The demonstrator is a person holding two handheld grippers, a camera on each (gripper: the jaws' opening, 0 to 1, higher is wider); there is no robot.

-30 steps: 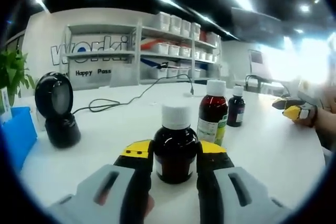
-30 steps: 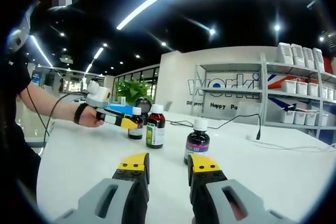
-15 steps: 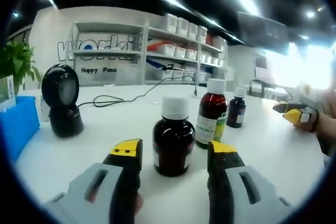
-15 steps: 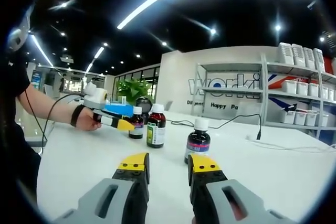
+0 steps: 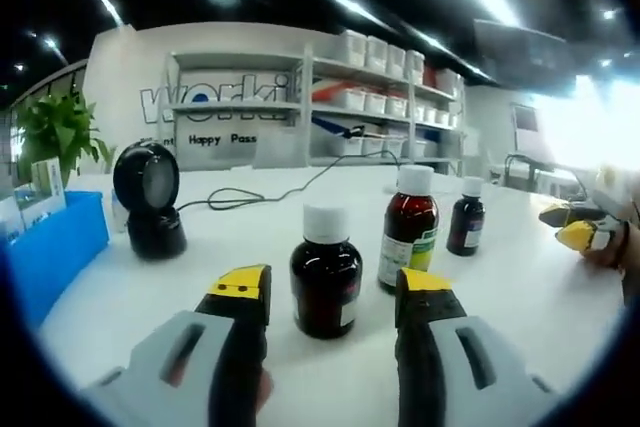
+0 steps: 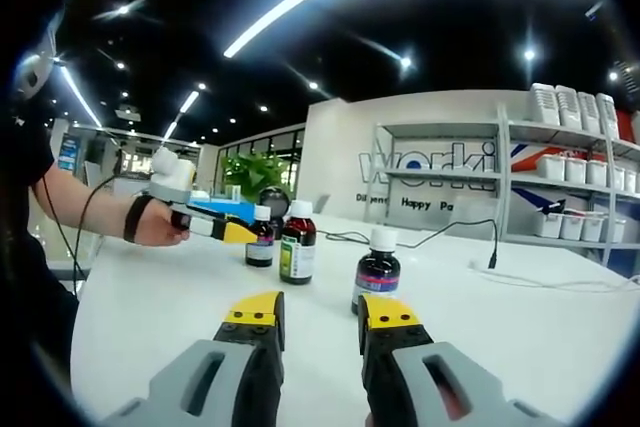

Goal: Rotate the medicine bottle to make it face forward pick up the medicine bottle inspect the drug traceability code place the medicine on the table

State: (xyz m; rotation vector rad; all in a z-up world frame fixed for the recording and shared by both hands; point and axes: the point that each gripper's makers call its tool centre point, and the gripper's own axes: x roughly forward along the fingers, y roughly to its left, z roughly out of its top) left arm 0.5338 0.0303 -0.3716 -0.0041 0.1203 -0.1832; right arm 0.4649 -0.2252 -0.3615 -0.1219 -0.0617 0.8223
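Note:
A dark medicine bottle with a white cap stands upright on the white table, just beyond my left gripper. The left jaws are open and sit on either side of it without touching. In the right gripper view the same bottle stands by the left gripper's yellow tip, which a person's hand holds. My right gripper hovers open over the table with nothing between its jaws. It also appears at the far right as the right gripper.
A taller bottle with a green label and a small dark bottle stand to the right. A black round scanner with its cable, a blue bin and a plant are on the left. Shelves line the back.
My left gripper was shut on the dark bottle, then opened and drew back a little, leaving it standing on the table. The right gripper has stayed still.

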